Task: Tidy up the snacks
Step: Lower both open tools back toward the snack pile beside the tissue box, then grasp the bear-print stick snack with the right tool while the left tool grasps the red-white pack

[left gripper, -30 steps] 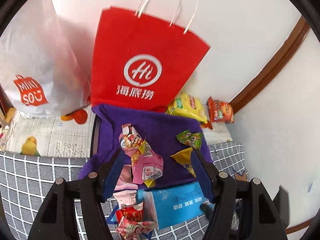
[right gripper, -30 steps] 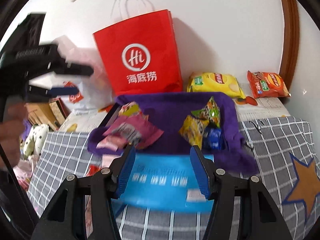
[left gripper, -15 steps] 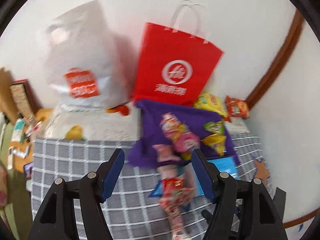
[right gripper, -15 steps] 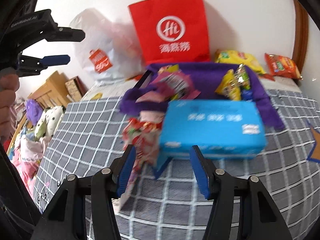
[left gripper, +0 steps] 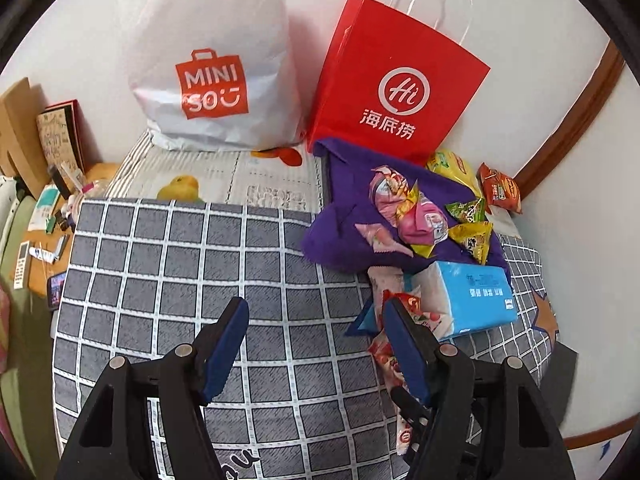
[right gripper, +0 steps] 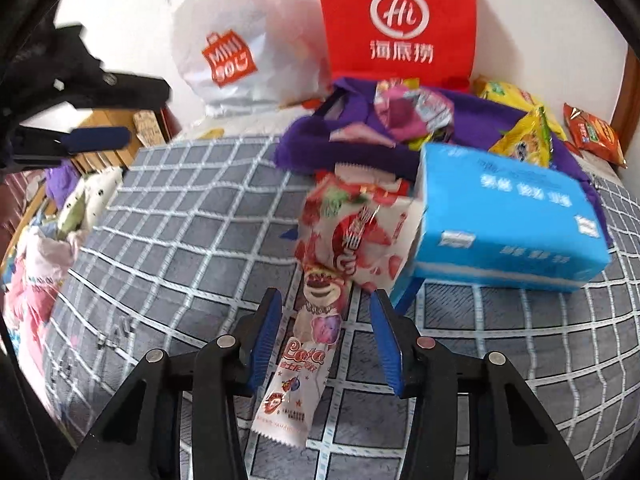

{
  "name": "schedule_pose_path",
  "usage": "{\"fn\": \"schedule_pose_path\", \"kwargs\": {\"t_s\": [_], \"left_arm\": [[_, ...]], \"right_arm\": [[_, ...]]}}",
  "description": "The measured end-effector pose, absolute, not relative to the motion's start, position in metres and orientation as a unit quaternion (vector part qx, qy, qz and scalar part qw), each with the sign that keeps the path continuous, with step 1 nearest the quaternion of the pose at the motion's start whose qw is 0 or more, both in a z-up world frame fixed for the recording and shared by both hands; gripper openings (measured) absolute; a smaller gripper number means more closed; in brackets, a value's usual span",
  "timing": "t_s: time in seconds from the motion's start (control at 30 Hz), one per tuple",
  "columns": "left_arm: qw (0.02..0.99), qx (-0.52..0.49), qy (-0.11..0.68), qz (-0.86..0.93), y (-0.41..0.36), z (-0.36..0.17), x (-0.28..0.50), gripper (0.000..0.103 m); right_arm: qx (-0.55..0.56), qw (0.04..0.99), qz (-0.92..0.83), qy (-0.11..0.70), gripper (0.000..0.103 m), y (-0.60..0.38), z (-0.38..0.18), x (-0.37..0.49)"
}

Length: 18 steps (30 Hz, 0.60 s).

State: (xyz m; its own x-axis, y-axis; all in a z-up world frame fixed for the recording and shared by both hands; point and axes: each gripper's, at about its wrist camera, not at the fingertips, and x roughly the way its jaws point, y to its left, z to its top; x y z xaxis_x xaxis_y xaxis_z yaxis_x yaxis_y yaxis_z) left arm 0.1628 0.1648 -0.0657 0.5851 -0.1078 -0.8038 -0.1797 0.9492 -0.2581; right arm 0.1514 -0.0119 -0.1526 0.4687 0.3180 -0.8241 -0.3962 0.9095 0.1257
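Note:
Several snack packets (left gripper: 416, 216) lie on a purple cloth bag (left gripper: 340, 236) on the checked bed cover. A strip of pink strawberry snack packets (right gripper: 320, 320) trails from the purple bag (right gripper: 312, 140) toward my right gripper (right gripper: 326, 330), which is open with the strip lying between its fingers. The strip also shows in the left wrist view (left gripper: 396, 360), partly behind my right finger there. My left gripper (left gripper: 316, 340) is open and empty over bare checked cover; it also shows at the left edge of the right wrist view (right gripper: 96, 120).
A blue tissue box (right gripper: 508, 216) lies right of the strip, against the purple bag. A red paper bag (left gripper: 396, 92) and a white plastic bag (left gripper: 212, 64) stand at the wall. Yellow (left gripper: 452, 164) and orange (left gripper: 500, 188) chip bags lie at the back right. A cluttered wooden stand (left gripper: 44, 216) is left.
Both grippers have pulled back and leftward from the purple bag. The right gripper now straddles the strawberry snack strip; the tissue box sits further right of it.

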Motion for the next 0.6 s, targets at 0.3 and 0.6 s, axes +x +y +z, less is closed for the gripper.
{"fn": "schedule_pose_path", "kwargs": {"t_s": [0.3, 0.6], "left_arm": [[0.870, -0.164, 0.465, 0.011, 0.158, -0.079, 0.164, 0.067], [0.850, -0.171, 0.498, -0.006, 0.134, -0.108, 0.175, 0.067]], "right_arm": [[-0.051, 0.840, 0.223, 0.492, 0.019, -0.014, -0.158, 0.144], [-0.023, 0.839, 0.293, 0.458, 0.019, -0.051, -0.132, 0.103]]}}
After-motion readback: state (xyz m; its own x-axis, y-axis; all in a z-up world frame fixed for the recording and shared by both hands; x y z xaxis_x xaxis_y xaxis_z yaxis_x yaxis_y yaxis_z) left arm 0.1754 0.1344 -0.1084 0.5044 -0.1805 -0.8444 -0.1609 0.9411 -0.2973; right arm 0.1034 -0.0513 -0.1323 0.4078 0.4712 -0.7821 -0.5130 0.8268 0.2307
